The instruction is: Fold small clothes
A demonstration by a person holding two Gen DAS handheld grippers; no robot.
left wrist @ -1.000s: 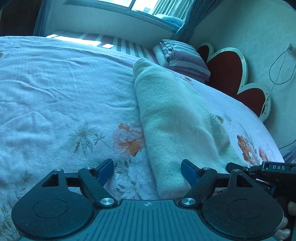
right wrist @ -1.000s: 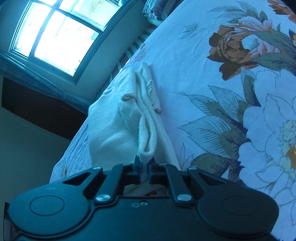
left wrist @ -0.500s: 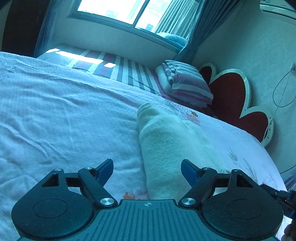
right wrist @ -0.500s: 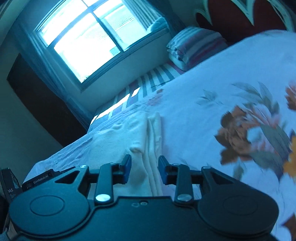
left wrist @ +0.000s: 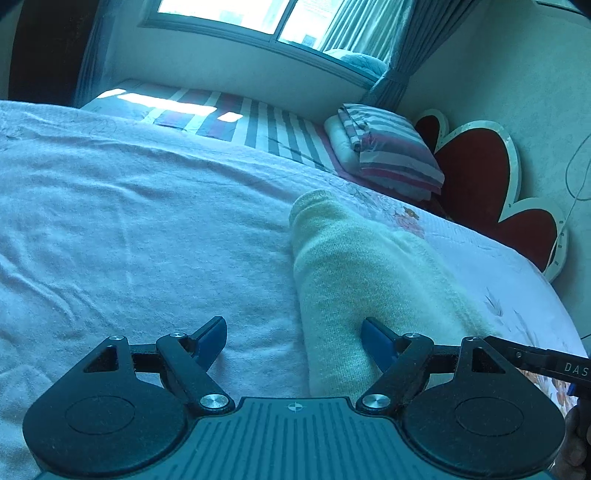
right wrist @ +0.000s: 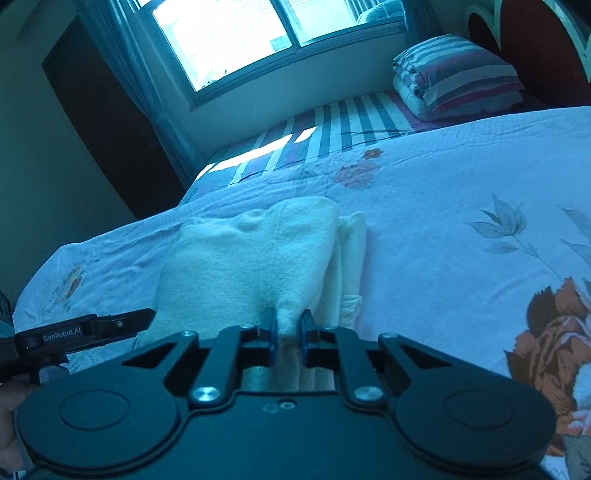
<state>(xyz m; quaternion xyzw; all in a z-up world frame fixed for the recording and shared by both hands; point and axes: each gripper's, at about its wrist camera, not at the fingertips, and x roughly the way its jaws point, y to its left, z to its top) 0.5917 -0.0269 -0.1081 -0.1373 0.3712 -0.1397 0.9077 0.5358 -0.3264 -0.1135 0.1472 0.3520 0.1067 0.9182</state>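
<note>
A cream knitted garment [left wrist: 354,280] lies folded in a long strip on the floral bed sheet [left wrist: 147,229]. My left gripper [left wrist: 293,338] is open, its blue fingers wide apart over the near end of the garment, holding nothing. In the right wrist view the same garment [right wrist: 258,254] lies just ahead. My right gripper [right wrist: 287,328] has its jaws nearly closed on a fold of the garment's near edge. The other gripper shows at the left edge [right wrist: 85,330].
A folded striped quilt [left wrist: 388,155] lies at the head of the bed beside a red heart-shaped headboard [left wrist: 480,173]. A striped sheet [left wrist: 236,118] lies under the window [right wrist: 236,33]. A dark doorway [right wrist: 99,122] stands at the left.
My right gripper opened, tilted up, then closed on the garment's near edge. My left gripper stayed open and tilted up, so more of the room shows.
</note>
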